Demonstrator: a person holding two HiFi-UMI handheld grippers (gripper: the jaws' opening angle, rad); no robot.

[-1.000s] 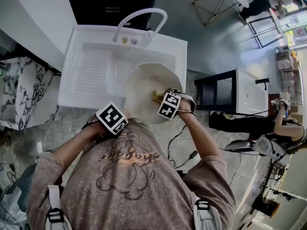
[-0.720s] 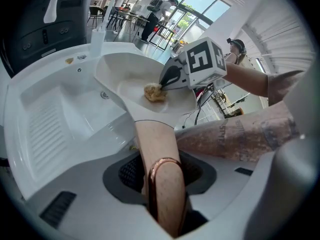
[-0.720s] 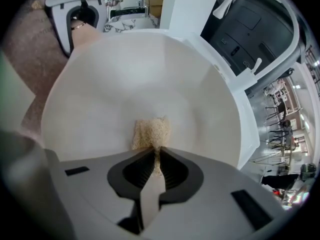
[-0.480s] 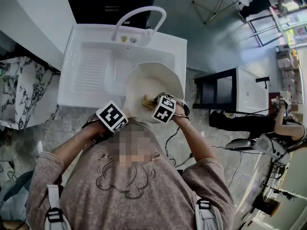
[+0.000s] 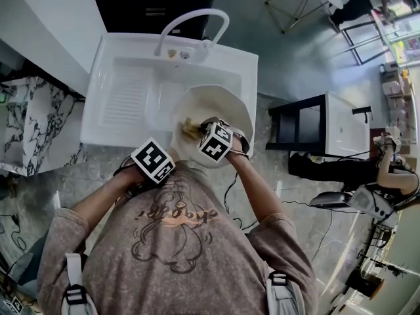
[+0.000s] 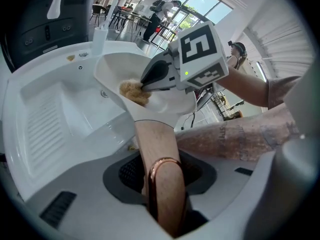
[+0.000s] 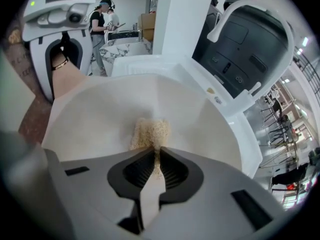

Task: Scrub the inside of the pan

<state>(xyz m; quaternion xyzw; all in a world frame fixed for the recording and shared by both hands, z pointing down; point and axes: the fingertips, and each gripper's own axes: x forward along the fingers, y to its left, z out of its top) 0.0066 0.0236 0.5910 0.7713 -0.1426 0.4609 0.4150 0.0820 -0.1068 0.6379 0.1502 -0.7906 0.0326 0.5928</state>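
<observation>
Status: scrub is underway, not finished as far as I can judge.

- Left gripper (image 6: 162,184) is clamping the pan's wooden handle (image 6: 155,139), jaws closed down to handle width. It's holding the white pan (image 5: 223,104) tilted over the right part of the sink (image 5: 125,97), below the faucet (image 5: 190,21).
- Right gripper (image 7: 156,156) is pinching a tan fibrous scrubber (image 7: 150,132), jaws nearly together with only a thin strip of it between them. The rest is sticking out ahead and pressing on the pan's inner surface, toward the handle side of the floor.
- Interior is looking uniformly white in all 3 views: no residue, foam or water is showing, and nothing is running from the faucet. So I can't say which areas are already done. Far wall and rim probably need passes.

Hard to make out:
- Head view: right gripper is covering the near part of the pan floor.
- Contact pressure of the scrubber is unclear.
- Pan's underside isn't showing, so I can't tell if it's resting on the sink edge.
</observation>
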